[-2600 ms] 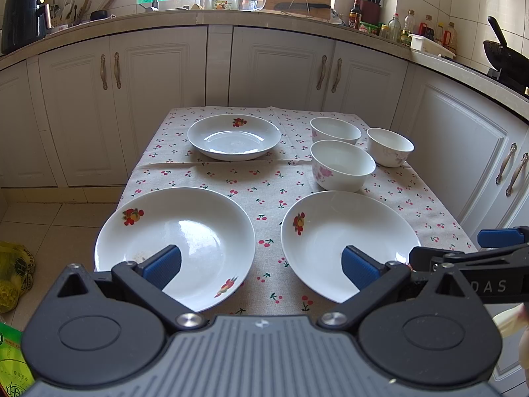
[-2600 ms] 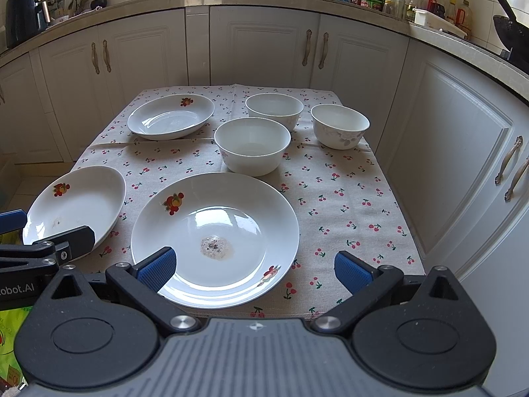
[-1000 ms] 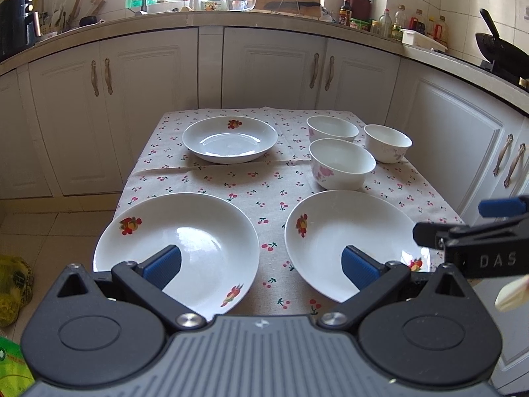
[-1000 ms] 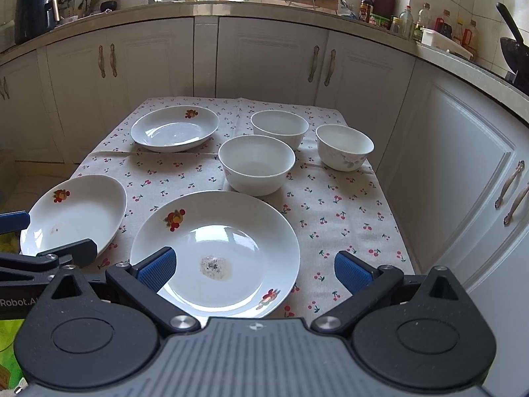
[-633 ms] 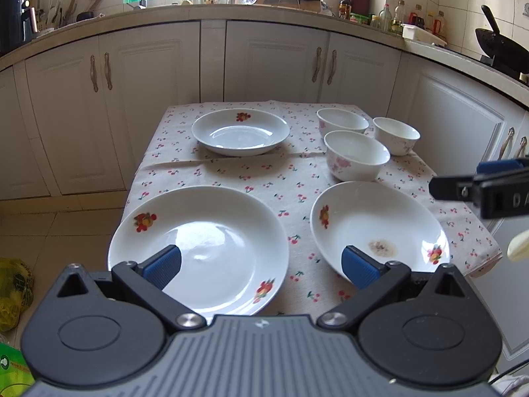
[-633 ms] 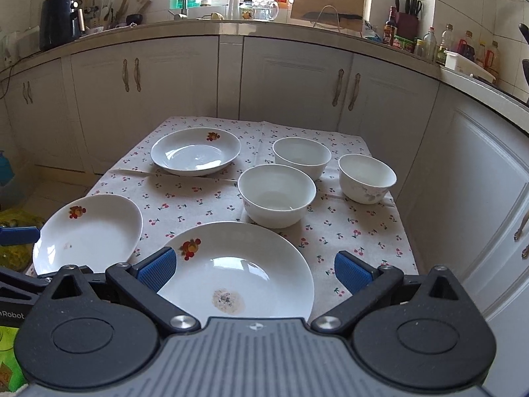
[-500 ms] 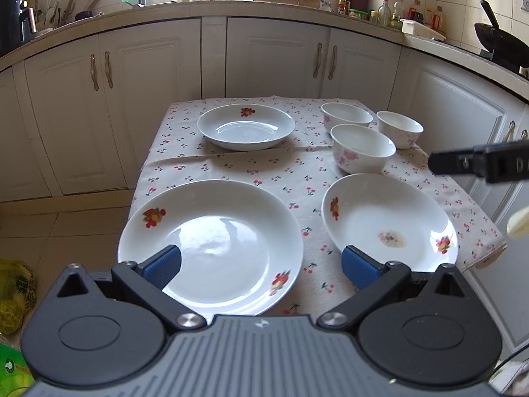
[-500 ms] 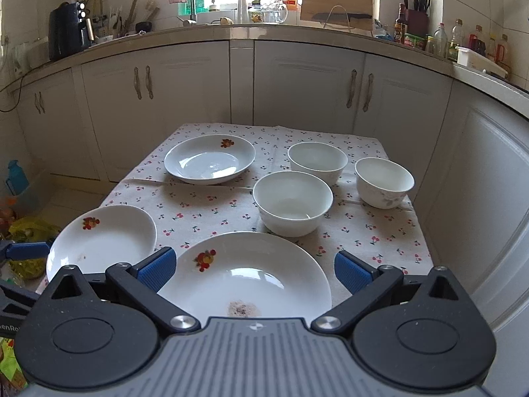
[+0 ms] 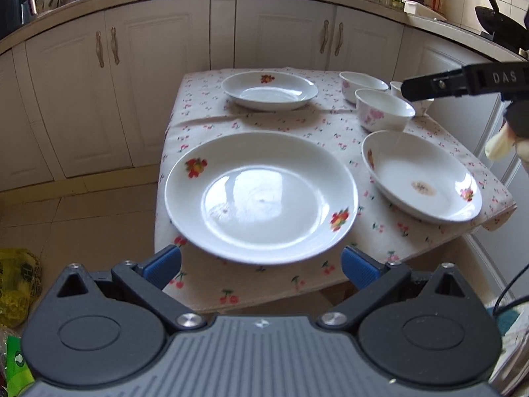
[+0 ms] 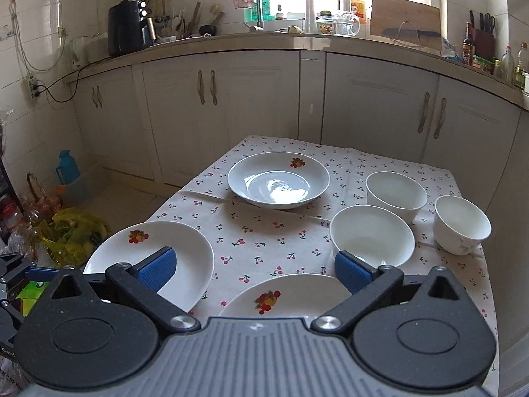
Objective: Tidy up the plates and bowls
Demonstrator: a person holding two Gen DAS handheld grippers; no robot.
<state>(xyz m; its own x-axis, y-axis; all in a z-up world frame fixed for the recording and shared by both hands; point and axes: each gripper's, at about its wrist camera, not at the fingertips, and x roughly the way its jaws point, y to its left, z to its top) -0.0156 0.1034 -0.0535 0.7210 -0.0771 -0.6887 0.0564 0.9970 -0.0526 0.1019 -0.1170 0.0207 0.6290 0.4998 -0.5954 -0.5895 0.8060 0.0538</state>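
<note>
Three white plates with fruit prints and three white bowls sit on a cherry-print tablecloth [image 9: 271, 125]. The near-left plate [image 9: 261, 192] lies just ahead of my open, empty left gripper [image 9: 261, 263]. The near-right plate [image 9: 420, 178] has a brown stain. The far plate [image 9: 269, 91] is at the back. Bowls [image 9: 383, 109] cluster at the back right. My right gripper [image 10: 253, 269] is open and empty above the near-right plate [image 10: 287, 297]; its finger also shows in the left wrist view [image 9: 463, 81]. The bowls [image 10: 372, 238] lie ahead of it, to the right.
White kitchen cabinets [image 10: 231, 106] wrap around behind the table, with a cluttered counter [image 10: 297, 38] above. Yellow bags [image 10: 72, 235] lie on the floor at the left. Cabinets [image 9: 463, 125] stand close on the table's right side.
Both grippers have risen and pulled back from the table. The left view now looks down on the near-left plate; the right gripper sits higher and both stay open.
</note>
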